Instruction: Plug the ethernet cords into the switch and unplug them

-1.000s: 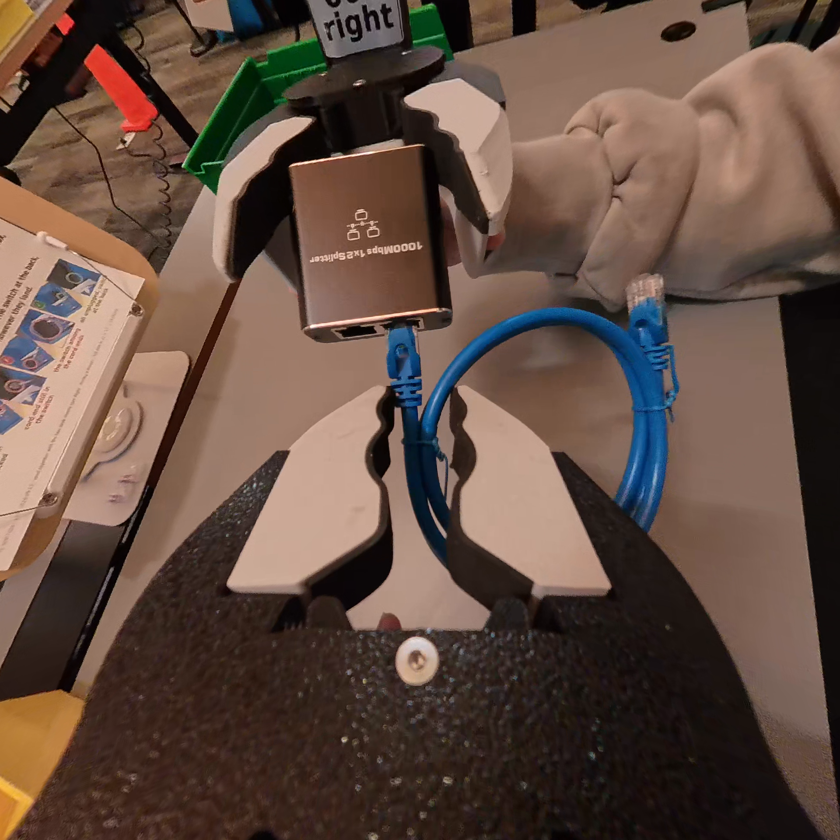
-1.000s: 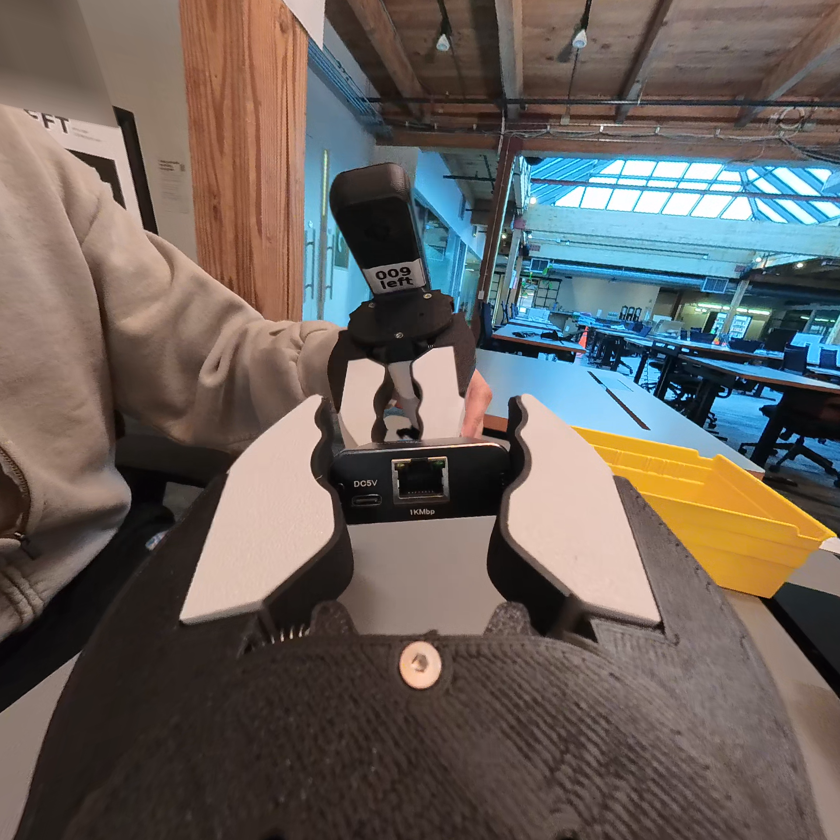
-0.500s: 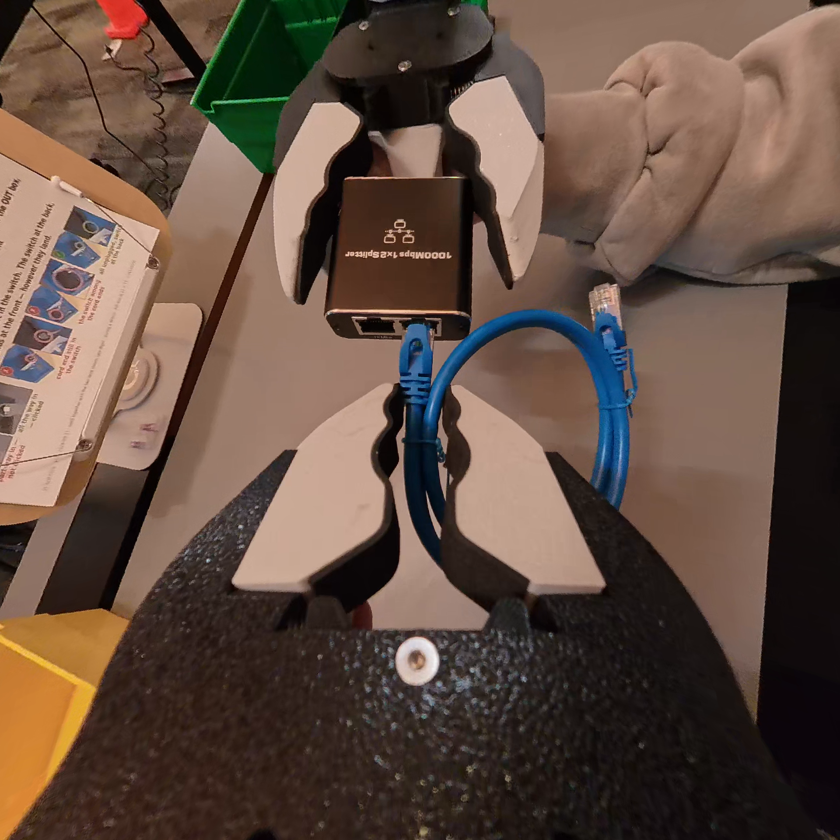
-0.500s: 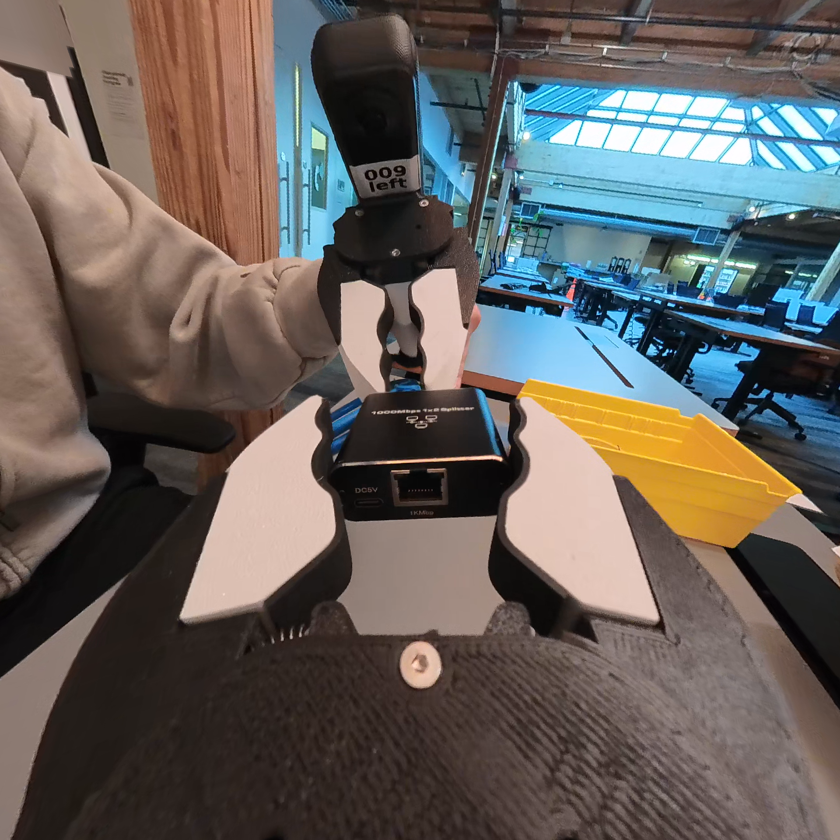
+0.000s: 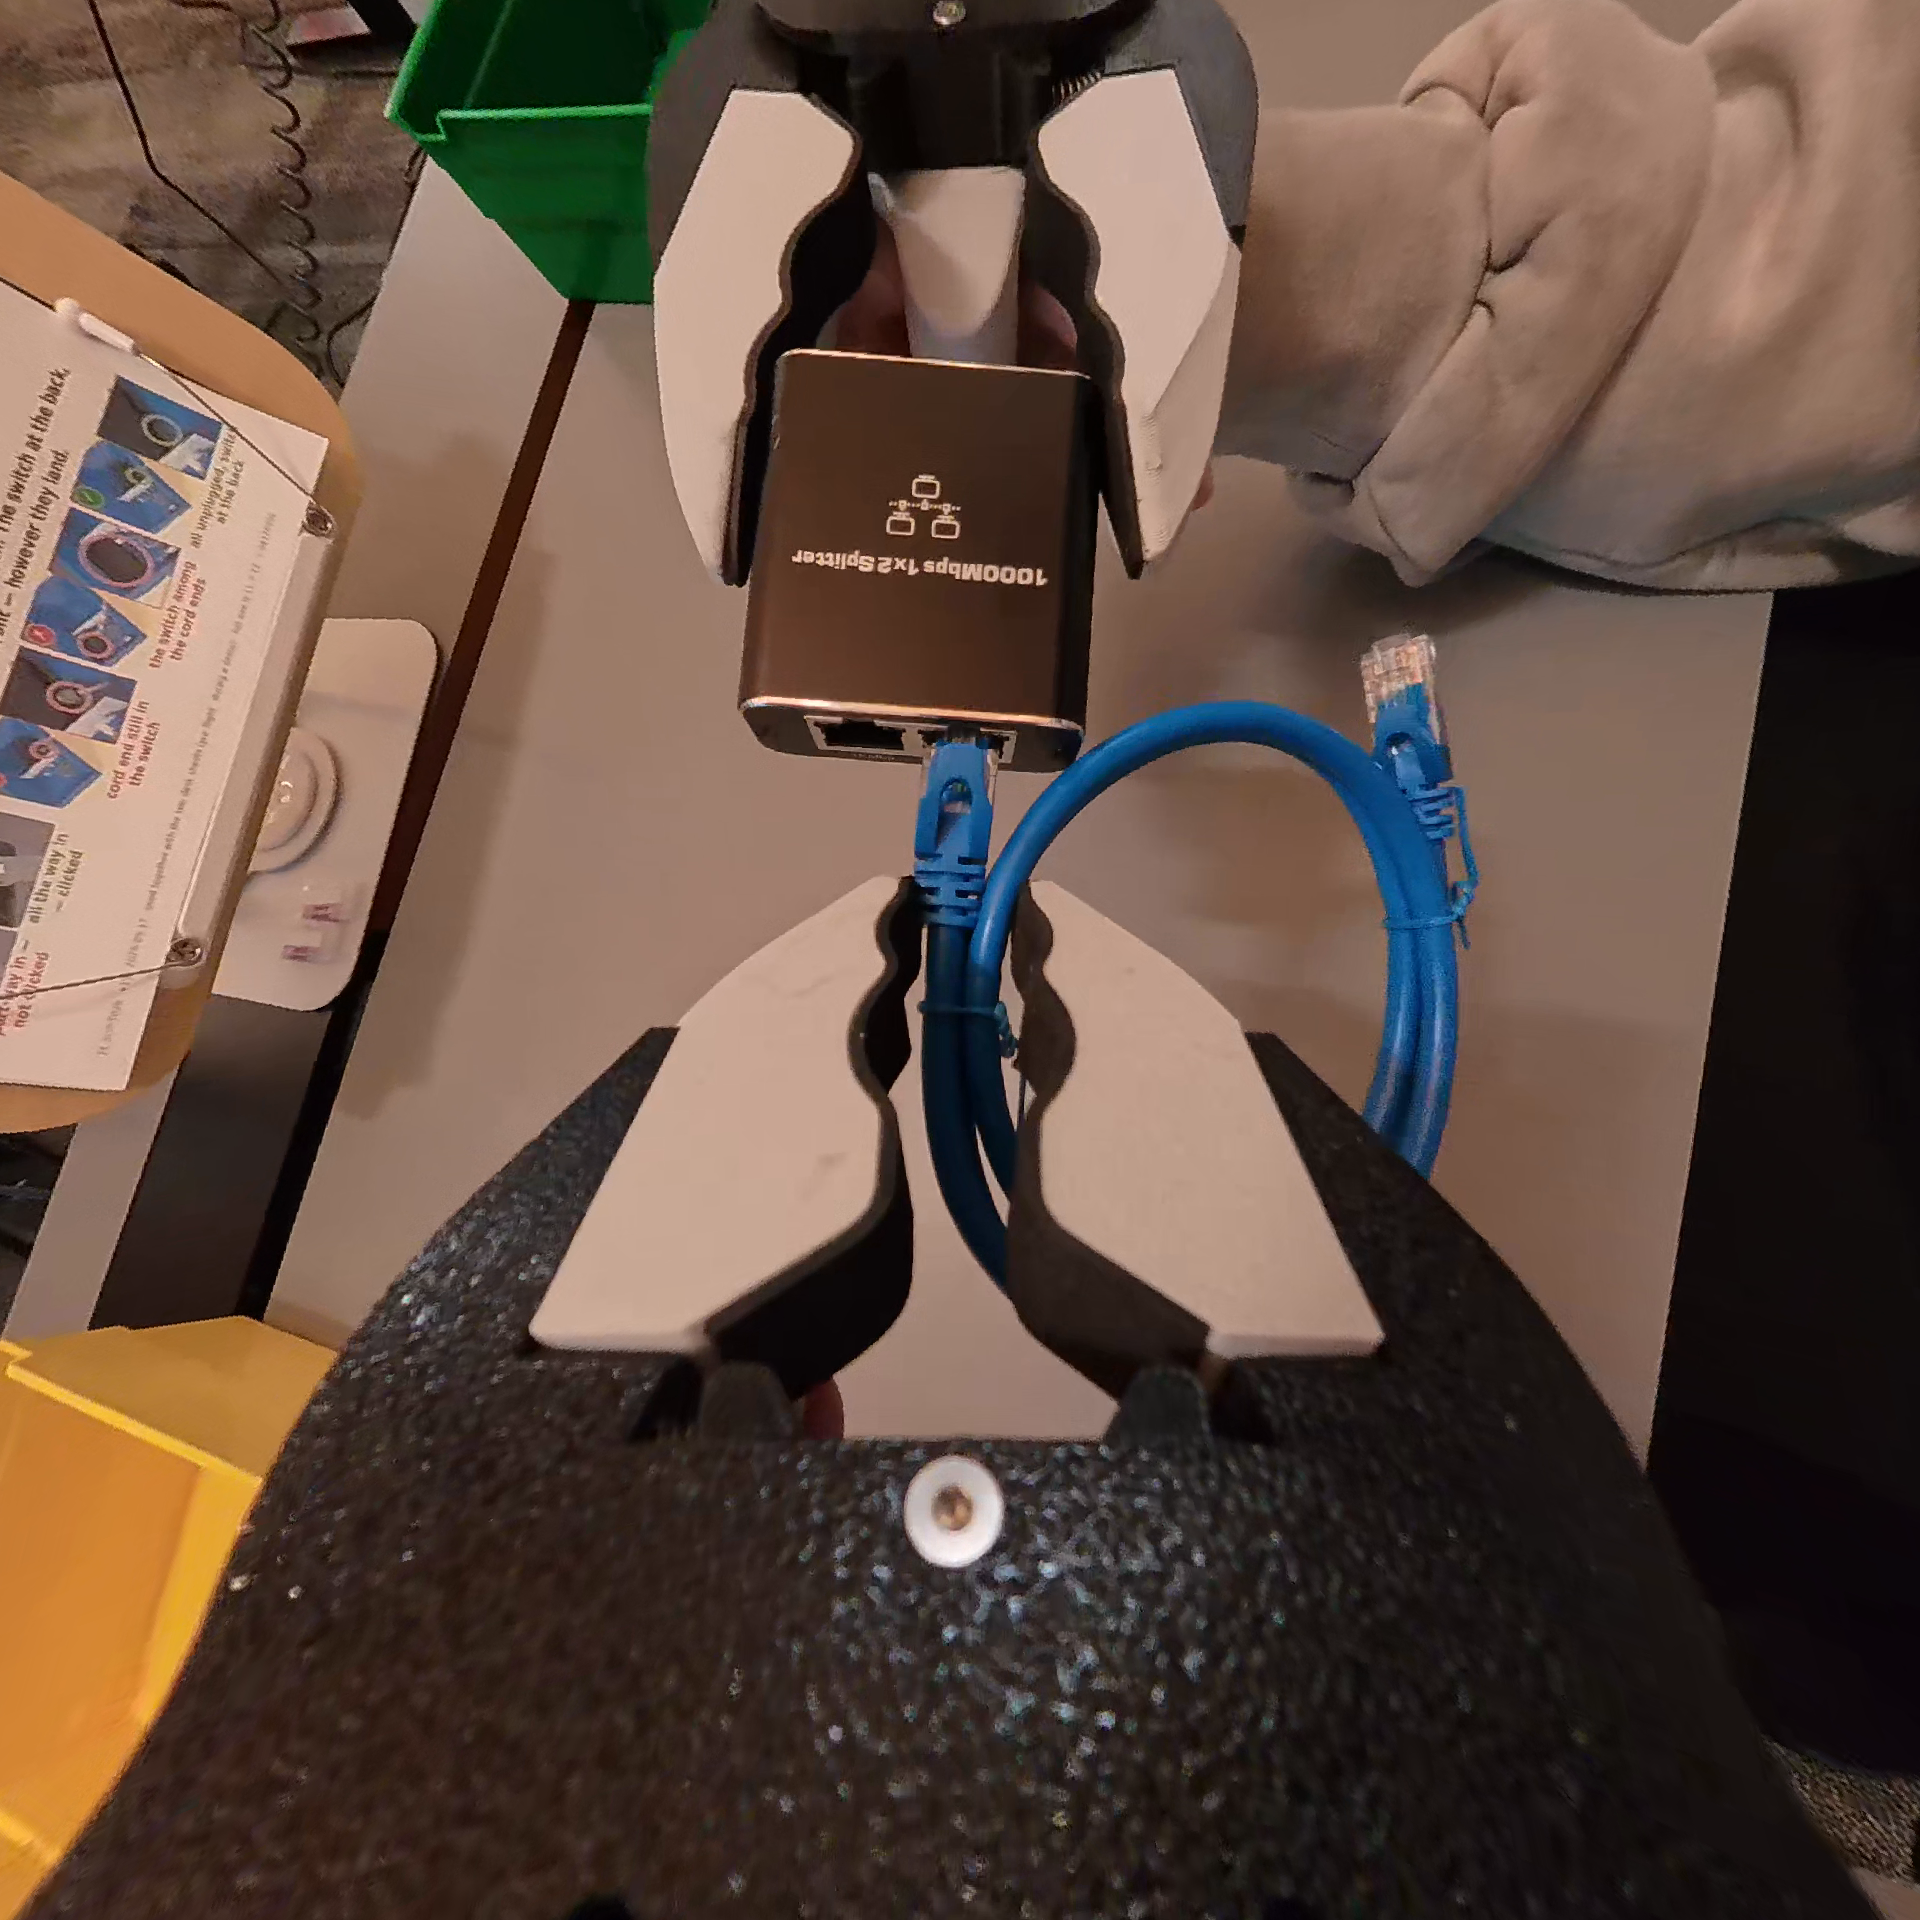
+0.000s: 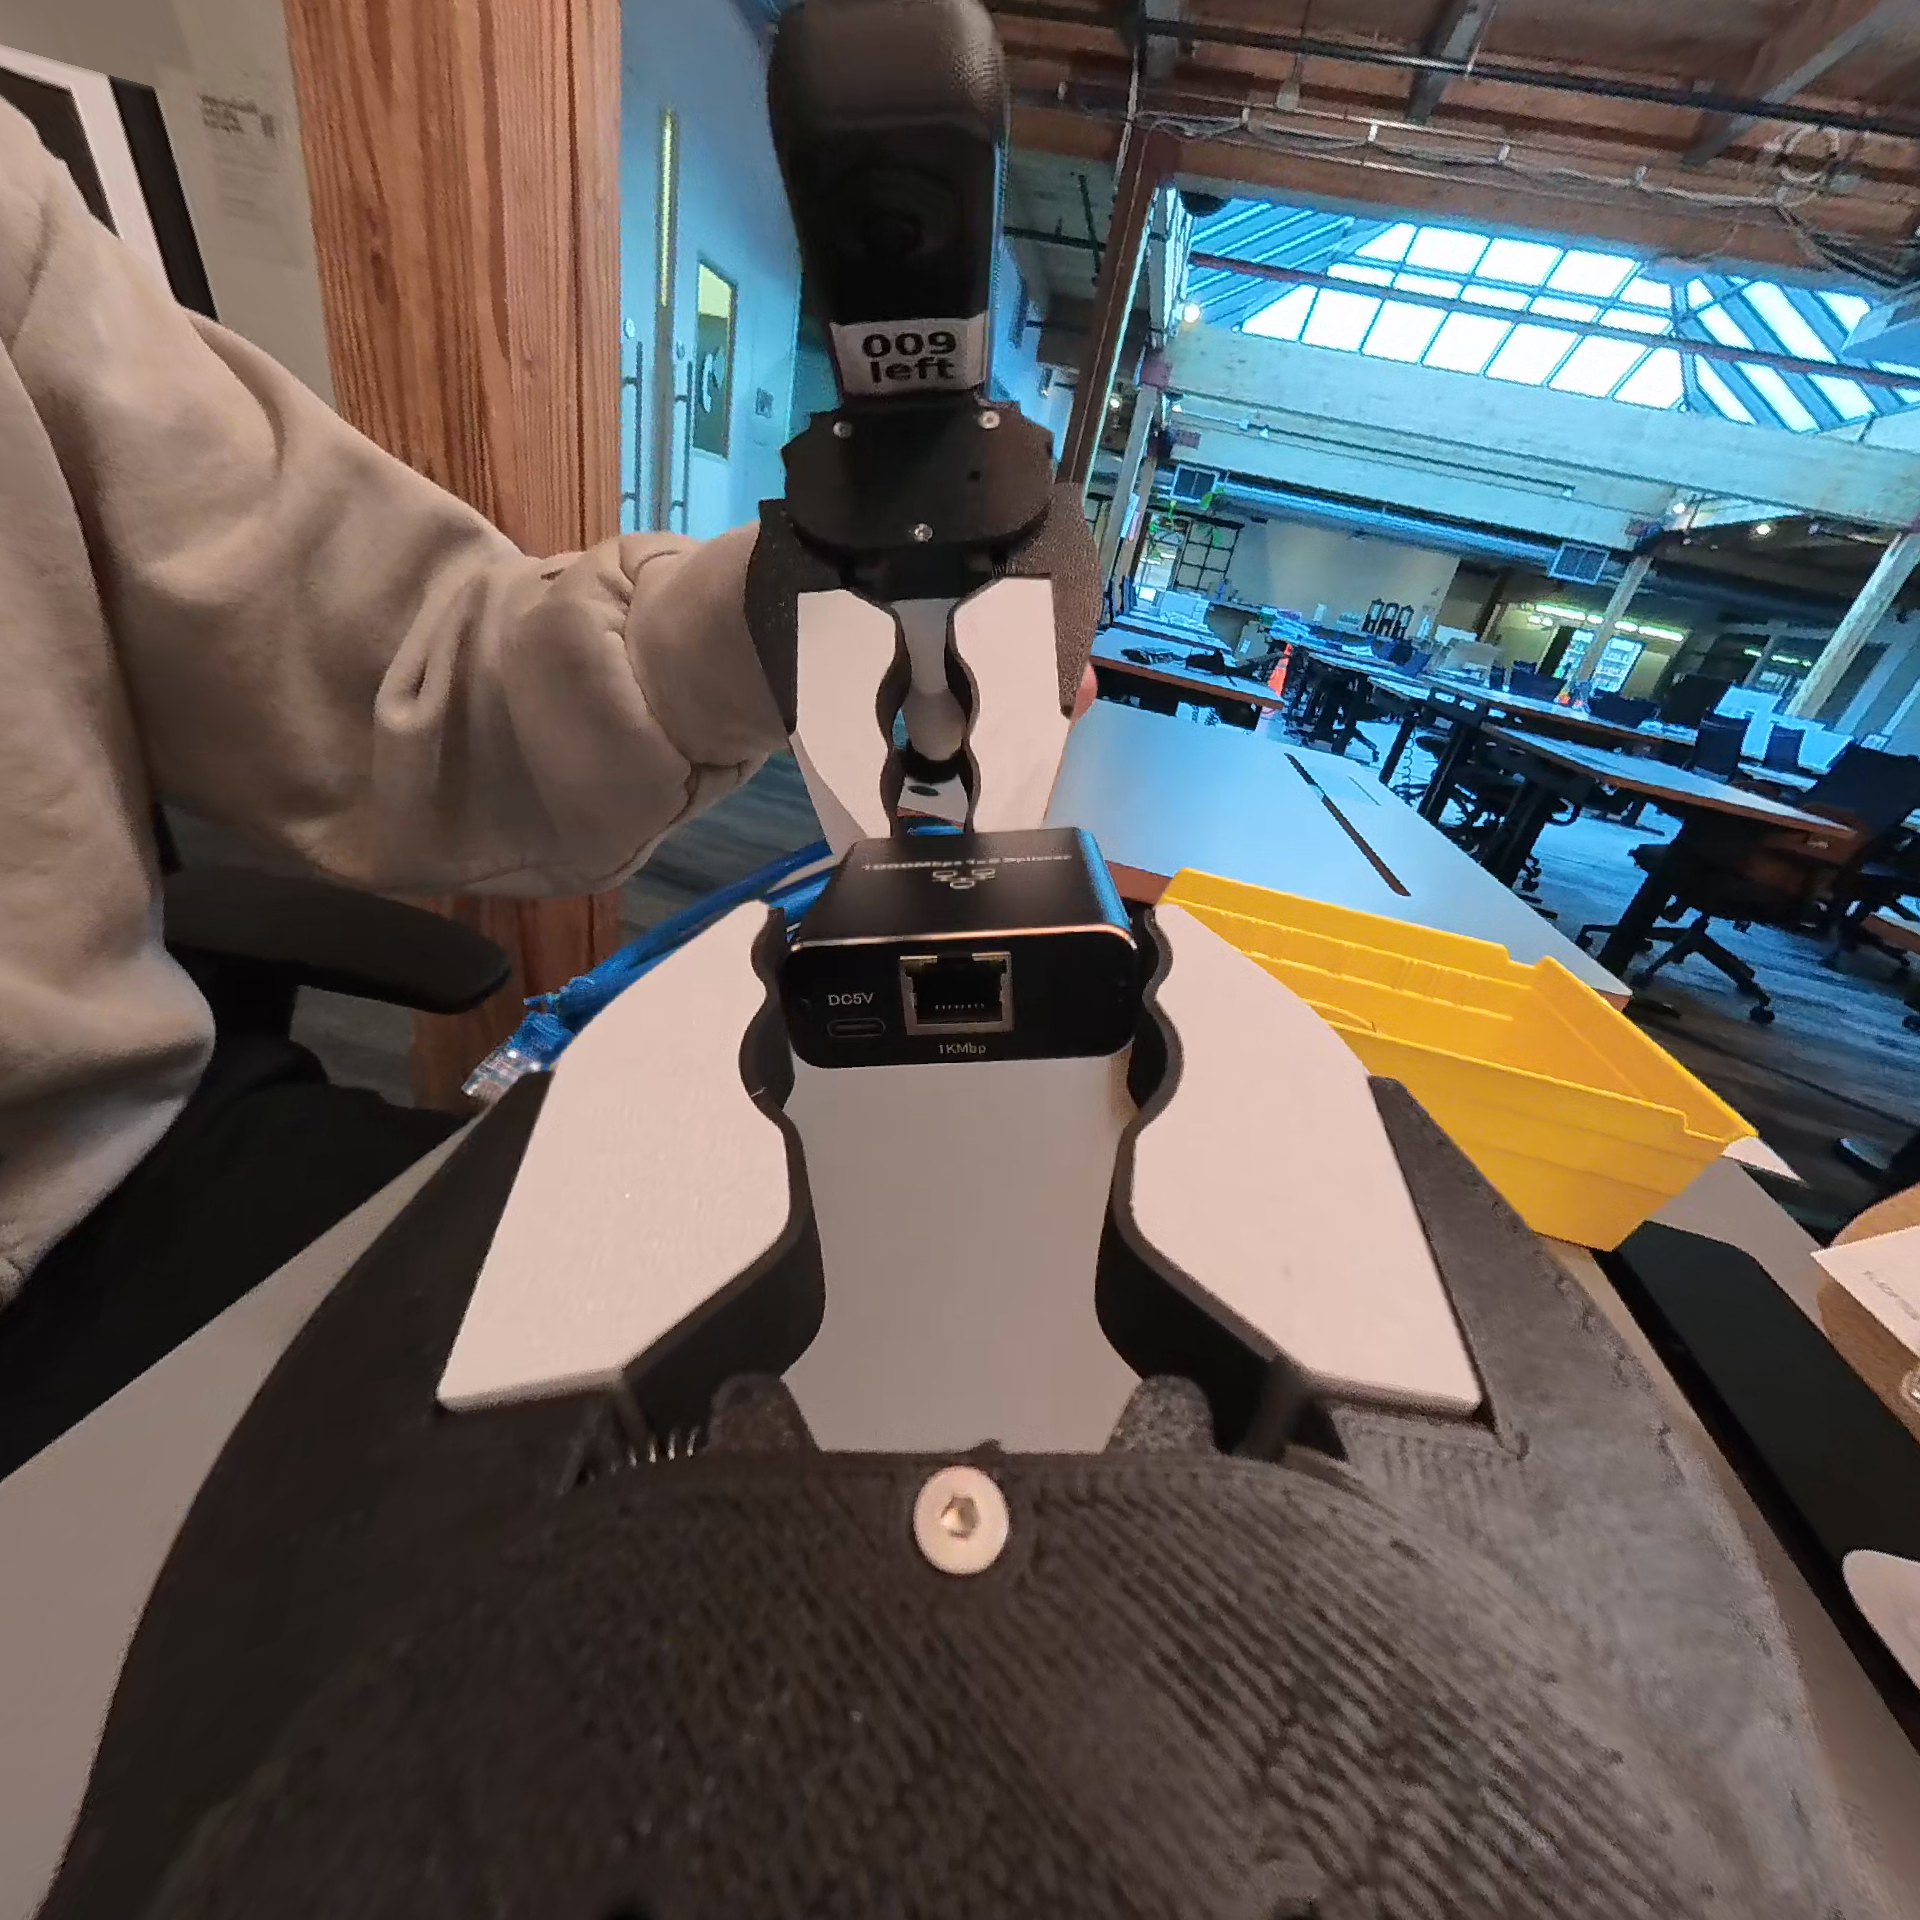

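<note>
The dark metal switch (image 5: 914, 561) is held off the grey table between the fingers of my right gripper (image 5: 925, 566), which is shut on its sides. My left gripper (image 5: 961, 914) is shut on the blue ethernet cord (image 5: 1413, 987) just behind its plug (image 5: 951, 821). The plug's tip sits in the right-hand front port. The left-hand port is empty. The cord's other plug (image 5: 1403, 686) hangs free to the right. In the right wrist view, my right gripper (image 6: 956, 956) grips the switch (image 6: 961, 977), whose back port is empty, with the left gripper (image 6: 930, 821) behind it.
A green bin (image 5: 520, 135) stands at the far left of the table. A yellow bin (image 5: 94, 1507) is at the near left and also shows in the right wrist view (image 6: 1455, 1039). A board with an instruction sheet (image 5: 135, 675) lies left. A person's sleeve (image 5: 1558, 312) reaches in from the right. Spacing between my two grippers at the tips: around 5 cm.
Both grippers have shifted and tilted down together, so the switch's top now shows in the right wrist view. The plug stays at the right-hand port and both grips are unchanged.
</note>
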